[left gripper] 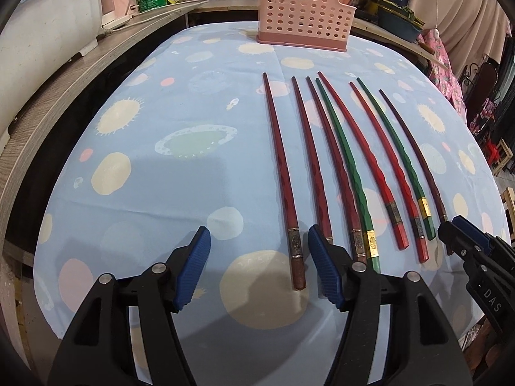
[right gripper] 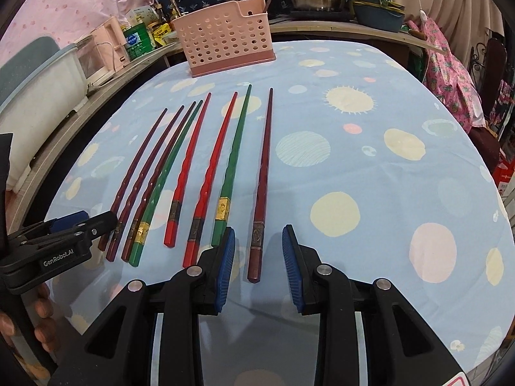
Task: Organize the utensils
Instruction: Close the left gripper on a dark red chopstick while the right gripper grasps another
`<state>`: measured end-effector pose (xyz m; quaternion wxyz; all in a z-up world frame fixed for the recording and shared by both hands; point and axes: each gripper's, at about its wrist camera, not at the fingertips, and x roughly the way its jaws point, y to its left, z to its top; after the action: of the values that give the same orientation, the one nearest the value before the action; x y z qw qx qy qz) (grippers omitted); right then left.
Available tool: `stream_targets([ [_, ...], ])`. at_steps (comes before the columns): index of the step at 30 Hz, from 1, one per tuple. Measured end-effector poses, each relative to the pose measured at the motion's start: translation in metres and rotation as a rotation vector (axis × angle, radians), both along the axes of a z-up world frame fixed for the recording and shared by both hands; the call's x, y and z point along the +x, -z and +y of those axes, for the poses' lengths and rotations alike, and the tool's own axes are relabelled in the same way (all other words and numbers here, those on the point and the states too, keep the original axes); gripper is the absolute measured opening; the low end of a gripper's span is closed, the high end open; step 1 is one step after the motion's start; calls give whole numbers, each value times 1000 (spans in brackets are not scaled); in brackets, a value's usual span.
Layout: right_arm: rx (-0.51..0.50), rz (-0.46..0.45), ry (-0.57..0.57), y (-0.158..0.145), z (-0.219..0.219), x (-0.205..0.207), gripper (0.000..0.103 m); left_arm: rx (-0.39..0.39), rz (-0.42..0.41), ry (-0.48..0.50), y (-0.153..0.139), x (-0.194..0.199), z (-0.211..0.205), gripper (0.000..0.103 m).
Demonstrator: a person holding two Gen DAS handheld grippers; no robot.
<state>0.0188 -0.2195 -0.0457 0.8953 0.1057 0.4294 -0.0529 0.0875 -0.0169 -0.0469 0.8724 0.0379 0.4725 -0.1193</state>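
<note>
Both my grippers, left gripper point(left gripper: 259, 267) and right gripper point(right gripper: 258, 265), tilt down with fingers released, each straddling a dark brown wooden chopstick point(left gripper: 283, 173) whose thin tip points toward the pink perforated plastic basket point(left gripper: 302, 13).

You had glossy lacquered chopsticks point(left gripper: 334, 148) with metal bands, a matt printed cloth point(left gripper: 180, 173), a perforated plastic basket point(left gripper: 302, 16), and ribbed rubbery pads point(right gripper: 227, 267).

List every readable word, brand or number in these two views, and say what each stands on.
"GenRobot.AI": on the side of the left gripper, seen in the right wrist view.
"DAS": on the right gripper, seen in the left wrist view; cut off.
Green bottle label: too blurred to read.
Chopstick bands: too small to read.
</note>
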Motion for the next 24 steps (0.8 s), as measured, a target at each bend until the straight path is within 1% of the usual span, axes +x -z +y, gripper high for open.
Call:
stream_targets([
  [4,-25,-5,-1,1,3,0,30,24,-12,8,2,-2,-4,63],
  [8,-49,-11,-4,1,5,-1,30,31,-17,10,2,-2,-5,64],
  [15,-71,-20,-5,2,8,-2,30,32,-23,6,3,-3,-6,64],
  [17,-72,-24,-5,2,8,-3,30,31,-25,2,2,-4,-6,61],
  [19,-79,-25,0,3,7,-4,26,26,-26,-5,1,-4,-4,52],
  [20,-80,-26,2,3,7,-4,24,22,-26,-10,1,-4,-2,50],
  [21,-79,-27,6,3,6,-5,22,18,-25,-15,0,-4,0,43],
  [22,-74,-28,10,3,4,-5,20,13,-25,-17,0,-3,2,34],
  [23,-71,-28,13,3,3,-5,17,8,-23,-22,-1,-1,5,30],
  [24,-66,-29,17,3,1,-5,16,4,-22,-25,-1,-1,7,23],
])
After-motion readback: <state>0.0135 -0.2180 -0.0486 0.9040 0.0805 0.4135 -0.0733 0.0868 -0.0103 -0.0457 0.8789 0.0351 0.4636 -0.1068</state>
